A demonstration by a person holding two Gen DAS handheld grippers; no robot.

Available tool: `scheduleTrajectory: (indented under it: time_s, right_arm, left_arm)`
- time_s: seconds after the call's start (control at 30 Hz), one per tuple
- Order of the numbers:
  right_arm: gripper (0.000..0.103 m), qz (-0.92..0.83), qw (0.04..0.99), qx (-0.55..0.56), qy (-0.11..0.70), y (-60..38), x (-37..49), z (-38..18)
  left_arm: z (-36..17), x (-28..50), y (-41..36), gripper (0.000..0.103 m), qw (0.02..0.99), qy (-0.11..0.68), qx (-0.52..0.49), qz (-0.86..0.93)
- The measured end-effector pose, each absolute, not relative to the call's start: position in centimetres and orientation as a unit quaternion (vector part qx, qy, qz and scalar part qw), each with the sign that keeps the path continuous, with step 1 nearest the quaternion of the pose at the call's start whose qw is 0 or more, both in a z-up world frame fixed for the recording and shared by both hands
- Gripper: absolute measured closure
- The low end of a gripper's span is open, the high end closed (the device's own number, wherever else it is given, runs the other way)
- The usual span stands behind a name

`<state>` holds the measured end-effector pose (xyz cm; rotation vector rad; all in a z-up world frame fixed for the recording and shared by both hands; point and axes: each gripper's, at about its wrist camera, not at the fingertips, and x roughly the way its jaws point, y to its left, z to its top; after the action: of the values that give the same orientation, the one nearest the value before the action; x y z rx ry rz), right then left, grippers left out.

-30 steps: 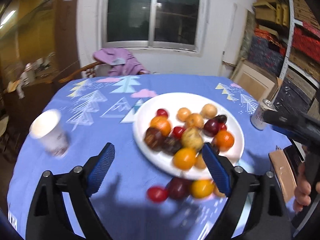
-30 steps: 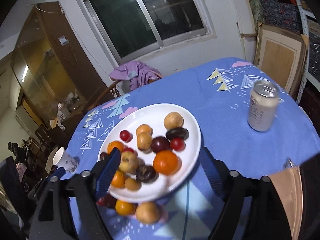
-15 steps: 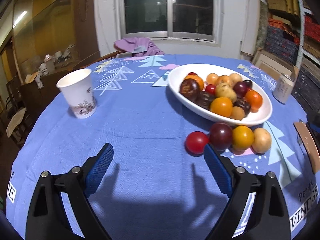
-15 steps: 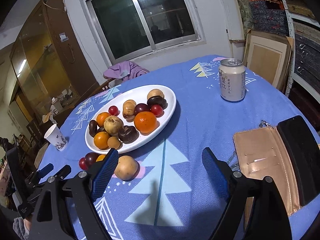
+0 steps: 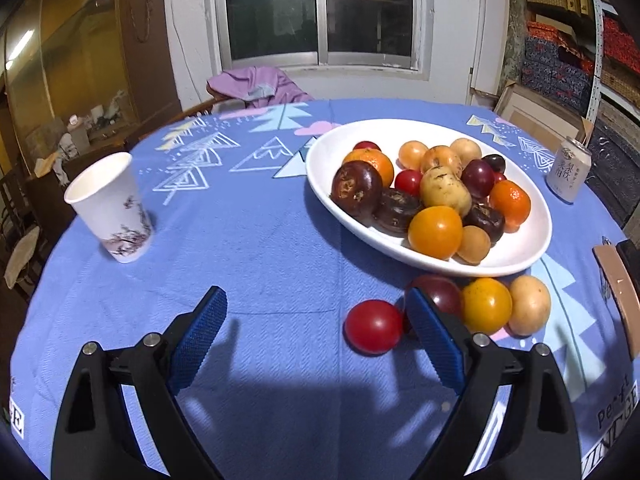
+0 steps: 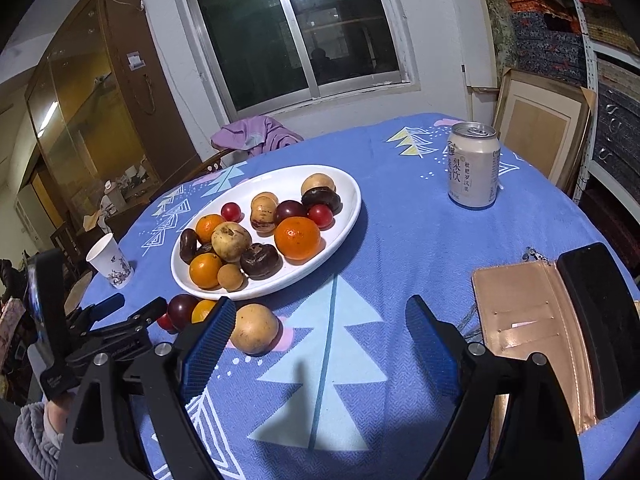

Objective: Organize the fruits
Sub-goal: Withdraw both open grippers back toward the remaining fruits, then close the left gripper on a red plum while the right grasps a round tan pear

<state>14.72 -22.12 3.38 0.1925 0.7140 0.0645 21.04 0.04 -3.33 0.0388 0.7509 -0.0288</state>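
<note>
**Four fruits off the plate, both grippers spread**

White and oval, the plate (image 5: 524,258) sat on a blue tablecloth (image 5: 256,240) holding about fourteen fruits: three oranges, several tan ones, four dark brown ones, small red and plum-coloured ones. Four fruits lay on the cloth just beside its near rim, in a row: a red tomato (image 5: 373,332), a dark plum (image 5: 438,294), an orange fruit (image 5: 486,305) and a tan fruit (image 5: 529,310). One paper cup (image 5: 110,206) stood well apart to the left; one drink can (image 6: 473,164) stood beyond the plate. One open wallet case (image 6: 532,320) lay at the right. The left gripper (image 5: 316,336) hung with jaws spread, nothing between the pads, the tomato just ahead. The right gripper (image 6: 320,344) was likewise spread wide and empty, the tan fruit beside its left finger.
</note>
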Motion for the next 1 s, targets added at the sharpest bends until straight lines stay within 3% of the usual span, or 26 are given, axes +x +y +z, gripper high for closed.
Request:
scheduleTrajectory:
  time_s: [0.1, 0.2, 0.4, 0.53, 0.8, 0.83, 0.87, 0.93, 1.0]
  right_arm:
    - [0.015, 0.033, 0.931, 0.091, 0.351, -22.0, 14.8, 3.3]
    - [0.015, 0.033, 0.932, 0.087, 0.351, -21.9, 14.7, 3.3]
    - [0.015, 0.035, 0.932, 0.098, 0.346, -22.4, 14.5, 3.6]
    - [0.015, 0.041, 0.934, 0.088, 0.344, -22.0, 14.4, 3.6]
    - [0.015, 0.043, 0.937, 0.063, 0.340, -21.2, 14.2, 3.6]
    - [0.015, 0.043, 0.937, 0.064, 0.341, -21.2, 14.2, 3.6]
    - [0.015, 0.043, 0.936, 0.064, 0.342, -21.2, 14.3, 3.5]
    - [0.015, 0.045, 0.936, 0.062, 0.345, -21.1, 14.3, 3.4]
    - [0.015, 0.047, 0.936, 0.059, 0.345, -20.9, 14.2, 3.4]
  left_arm:
    - [-3.8, 21.8, 0.2, 0.013, 0.924, 0.382, 0.017, -0.008]
    - [-4.0, 22.0, 0.9, 0.006, 0.917, 0.398, 0.009, -0.013]
    - [-3.3, 19.2, 3.3, 0.006, 0.927, 0.373, 0.039, 0.028]
    - [-3.1, 17.7, 4.5, 0.006, 0.932, 0.363, 0.007, 0.003]
    - [-3.6, 16.3, 1.4, 0.007, 0.929, 0.358, 0.083, -0.039]
    - [-3.6, 16.0, 1.3, 0.009, 0.928, 0.360, 0.083, -0.042]
    - [-3.7, 15.9, 1.2, 0.018, 0.927, 0.363, 0.083, -0.047]
    - [-4.0, 15.6, 1.4, 0.027, 0.922, 0.373, 0.078, -0.063]
    - [-4.0, 15.3, 2.1, 0.029, 0.922, 0.375, 0.062, -0.067]
